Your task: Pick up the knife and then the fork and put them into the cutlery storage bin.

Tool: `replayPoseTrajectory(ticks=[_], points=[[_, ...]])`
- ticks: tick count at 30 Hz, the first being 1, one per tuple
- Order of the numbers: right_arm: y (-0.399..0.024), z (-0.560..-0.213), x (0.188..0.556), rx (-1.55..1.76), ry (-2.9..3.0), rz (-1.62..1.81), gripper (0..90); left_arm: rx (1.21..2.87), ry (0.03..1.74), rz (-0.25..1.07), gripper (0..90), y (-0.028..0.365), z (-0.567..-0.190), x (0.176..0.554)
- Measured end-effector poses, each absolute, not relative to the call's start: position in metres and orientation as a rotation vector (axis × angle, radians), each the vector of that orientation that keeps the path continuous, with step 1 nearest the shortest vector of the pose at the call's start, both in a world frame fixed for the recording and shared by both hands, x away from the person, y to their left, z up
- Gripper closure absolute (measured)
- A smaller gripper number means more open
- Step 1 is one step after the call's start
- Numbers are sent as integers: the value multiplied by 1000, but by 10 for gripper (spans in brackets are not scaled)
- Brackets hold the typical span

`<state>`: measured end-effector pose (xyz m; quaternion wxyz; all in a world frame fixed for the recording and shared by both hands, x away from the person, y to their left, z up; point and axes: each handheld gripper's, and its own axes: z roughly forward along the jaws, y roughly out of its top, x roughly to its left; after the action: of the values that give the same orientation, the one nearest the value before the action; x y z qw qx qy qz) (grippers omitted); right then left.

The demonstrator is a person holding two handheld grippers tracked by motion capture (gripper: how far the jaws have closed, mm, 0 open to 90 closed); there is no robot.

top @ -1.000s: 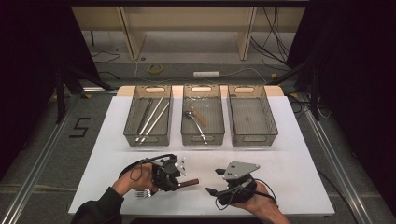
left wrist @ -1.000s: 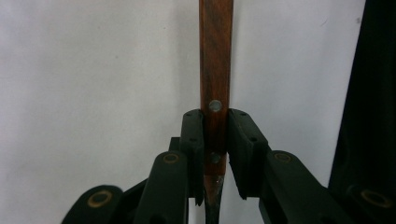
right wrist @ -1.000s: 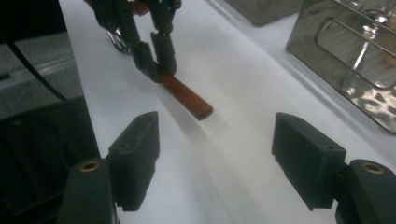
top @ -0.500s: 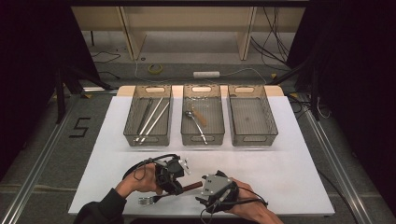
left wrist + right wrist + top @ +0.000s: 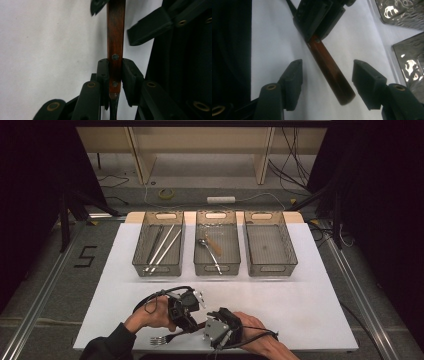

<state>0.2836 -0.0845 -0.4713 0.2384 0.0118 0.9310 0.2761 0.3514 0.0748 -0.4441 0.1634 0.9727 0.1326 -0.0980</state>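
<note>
A fork with a reddish wooden handle is held level above the white table. Its tines point toward the front left edge. My left gripper is shut on the handle near the metal neck, with pads pressed on both sides. My right gripper faces it, and its jaws have just been closing. They stand open on either side of the handle's free end, with gaps to both pads. In the high view the left gripper and right gripper meet near the table's front edge.
Three mesh trays stand in a row at the back. The left tray holds several long utensils. The middle tray holds a spoon and a wooden-handled piece. The right tray looks bare. White tabletop lies open to the right.
My right gripper has moved left to the left gripper, bringing its jaws around the fork handle's free end. The left hand and fork have stayed in place.
</note>
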Motion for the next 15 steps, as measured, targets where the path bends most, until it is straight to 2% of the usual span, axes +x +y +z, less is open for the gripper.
replayPoseTrajectory(ticks=[10,15], points=[[-78,-478,276,-123,2483,649,636,2778,368,-297,762,70,-445,349],[-77,-479,273,-206,2447,607,688,2777,366,-303,761,70,-445,350]])
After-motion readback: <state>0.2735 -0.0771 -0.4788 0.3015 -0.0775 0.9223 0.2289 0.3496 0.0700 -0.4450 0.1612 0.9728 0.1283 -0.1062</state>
